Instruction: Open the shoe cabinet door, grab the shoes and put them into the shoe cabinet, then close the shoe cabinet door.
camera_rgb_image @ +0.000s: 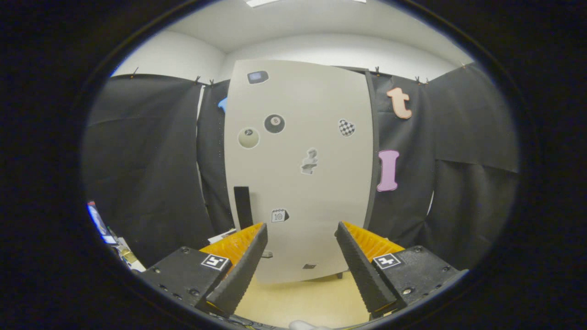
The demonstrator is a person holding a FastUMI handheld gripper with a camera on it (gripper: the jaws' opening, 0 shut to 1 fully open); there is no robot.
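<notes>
Gripper (300, 229) fingers spread wide, grasping nothing, at frame bottom; beyond them at centre stands the closed shoe cabinet door (298, 169) with stickers

shoe cabinet door (298, 169) beyond the spread jaws, handle (242, 207) at its left, floor (298, 300) beneath

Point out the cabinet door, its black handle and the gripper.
cabinet door (316, 105), gripper view, bare upper panel.
black handle (242, 206), gripper view, middle of the strip, beyond the fingers.
gripper (300, 233), gripper view, midway between the open fingertips.
</notes>
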